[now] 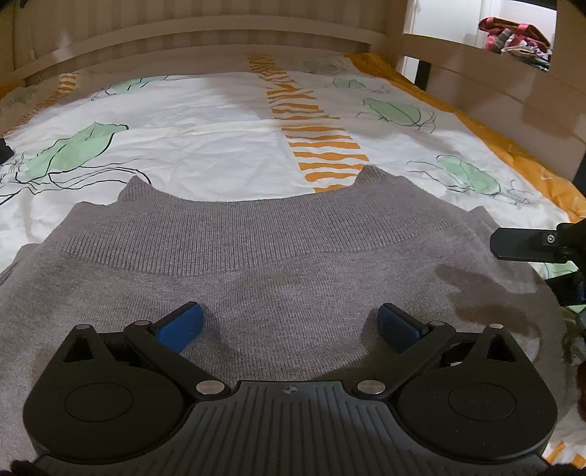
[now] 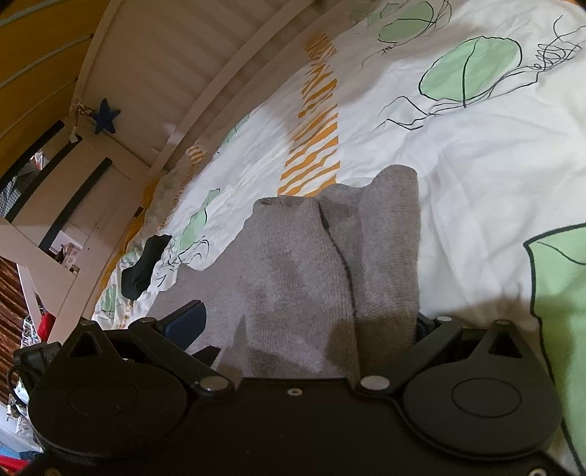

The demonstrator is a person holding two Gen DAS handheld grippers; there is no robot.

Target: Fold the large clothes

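Observation:
A grey knit sweater (image 1: pixel 256 256) lies folded on the bed, its ribbed band facing away from me. My left gripper (image 1: pixel 291 326) hovers open just above the sweater's near middle, blue pads spread wide, holding nothing. The right gripper's black body shows at the sweater's right edge (image 1: pixel 527 241). In the right wrist view the sweater (image 2: pixel 293 267) runs between my right gripper's (image 2: pixel 304 326) spread jaws; its folded edge covers the right fingertip. The left blue pad (image 2: pixel 185 324) is clear of the cloth. The right gripper is open.
The bed carries a white sheet (image 1: pixel 219 121) with green leaf prints and orange stripes. A slatted headboard (image 1: pixel 219 33) stands behind it. A dark sock-like item (image 2: pixel 144 267) lies on the sheet left of the sweater. Shelving with clutter (image 1: pixel 512 36) stands at the back right.

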